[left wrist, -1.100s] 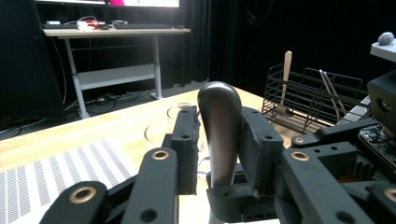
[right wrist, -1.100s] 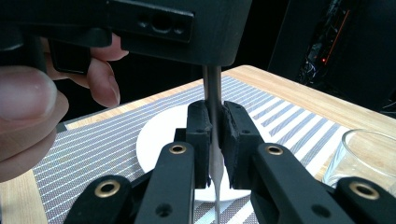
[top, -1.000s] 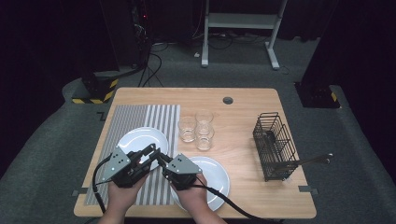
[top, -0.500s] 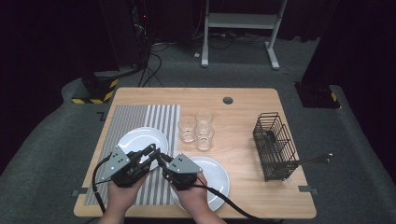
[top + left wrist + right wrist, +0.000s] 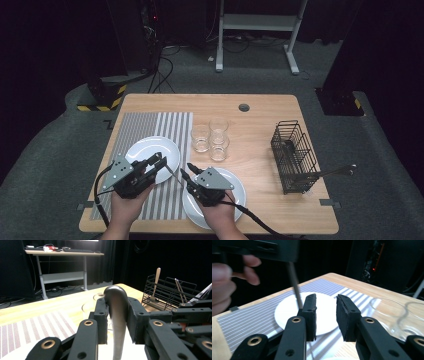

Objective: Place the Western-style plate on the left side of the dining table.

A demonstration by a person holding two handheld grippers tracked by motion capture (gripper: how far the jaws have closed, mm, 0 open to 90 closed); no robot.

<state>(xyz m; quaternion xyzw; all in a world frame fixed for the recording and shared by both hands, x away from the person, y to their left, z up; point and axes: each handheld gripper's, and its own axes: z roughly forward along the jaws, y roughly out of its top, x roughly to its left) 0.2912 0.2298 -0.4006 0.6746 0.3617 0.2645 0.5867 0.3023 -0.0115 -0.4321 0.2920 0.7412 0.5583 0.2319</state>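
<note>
While wire basket [image 5: 295, 157] holds cutlery, l. tongs [image 5: 117, 312] grip spoon [image 5: 115, 305], glasses [image 5: 210, 137] empty

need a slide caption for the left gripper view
Left claw clamped on a metal utensil handle, with a striped placemat on the wooden table and a wire cutlery basket beyond.

Bright overhead light on the table [image 5: 260, 107], dark surroundings, soft blur in close-ups

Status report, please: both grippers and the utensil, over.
Left gripper shut on metal utensil. Right gripper: jaws just been opening, empty, utensil's shaft beside them. White plate and glasses nearby, untouched.
</note>
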